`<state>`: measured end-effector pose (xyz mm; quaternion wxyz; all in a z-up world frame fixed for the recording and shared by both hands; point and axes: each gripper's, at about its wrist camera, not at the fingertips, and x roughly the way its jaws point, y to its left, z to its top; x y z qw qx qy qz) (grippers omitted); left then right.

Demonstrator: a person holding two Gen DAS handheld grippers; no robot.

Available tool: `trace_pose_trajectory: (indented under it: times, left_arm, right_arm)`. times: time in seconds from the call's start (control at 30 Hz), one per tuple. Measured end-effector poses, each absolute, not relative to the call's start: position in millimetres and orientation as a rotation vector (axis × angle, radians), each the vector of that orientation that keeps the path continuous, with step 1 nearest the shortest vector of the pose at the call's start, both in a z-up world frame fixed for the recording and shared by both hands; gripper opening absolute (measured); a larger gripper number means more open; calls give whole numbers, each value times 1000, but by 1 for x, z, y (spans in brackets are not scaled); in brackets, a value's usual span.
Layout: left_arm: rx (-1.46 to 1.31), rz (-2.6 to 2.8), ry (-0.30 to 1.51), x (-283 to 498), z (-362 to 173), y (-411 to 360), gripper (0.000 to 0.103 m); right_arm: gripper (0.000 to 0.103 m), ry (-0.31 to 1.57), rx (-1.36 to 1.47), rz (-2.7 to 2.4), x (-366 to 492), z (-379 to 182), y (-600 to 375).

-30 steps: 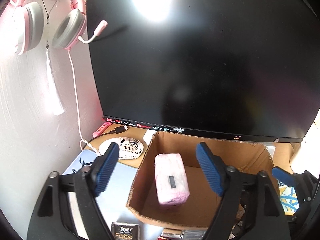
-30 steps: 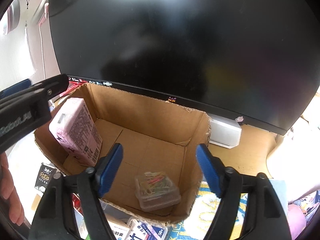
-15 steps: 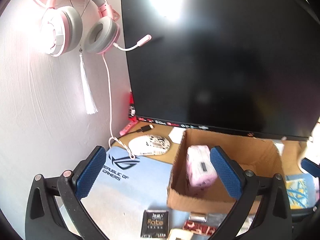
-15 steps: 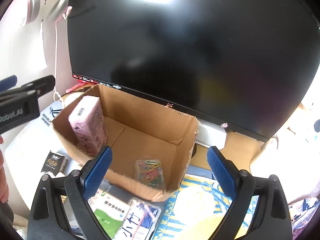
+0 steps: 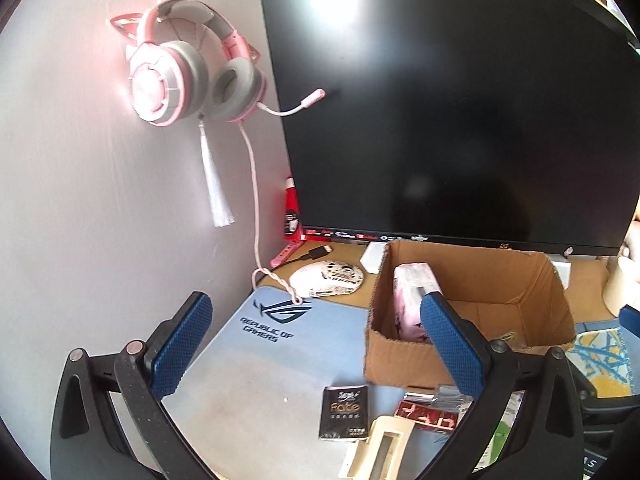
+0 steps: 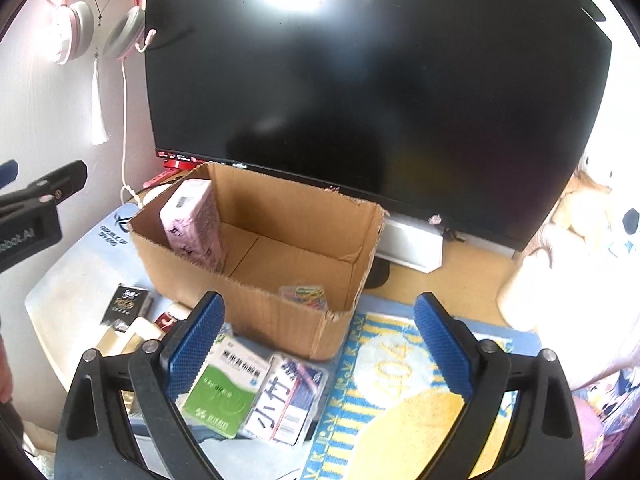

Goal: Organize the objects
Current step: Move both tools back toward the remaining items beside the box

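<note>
Both grippers tilt downward, jaws spread wide, nothing between them. Left gripper [image 5: 316, 344] hangs over the mat; right gripper [image 6: 320, 344] over the packets. Box [image 6: 280, 280] sits just beyond, pink pack [image 6: 196, 220] inside.

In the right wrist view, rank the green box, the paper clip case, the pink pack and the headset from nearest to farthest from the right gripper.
Measured from the right gripper:
1. Green box, lying beside its left finger, outside the carton.
2. Paper clip case, in the carton's near right corner.
3. Pink pack, upright against the carton's left wall.
4. Headset, hanging on the wall, upper left.
</note>
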<state>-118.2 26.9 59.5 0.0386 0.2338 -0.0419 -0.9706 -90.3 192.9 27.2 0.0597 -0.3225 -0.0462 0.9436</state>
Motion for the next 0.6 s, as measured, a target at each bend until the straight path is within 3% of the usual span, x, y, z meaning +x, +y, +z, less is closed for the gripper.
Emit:
trace_pose_trajectory:
  times: [0.23,0.6]
  left_arm:
    - [796,-2977,-98,-111,46,19,103]
    - [809,-2940,-160,-104,22,16,103]
  right_arm:
    - [101,81,-1015,2938,-82,22,199]
    - [101,136,-1060,3025,-75,9,194]
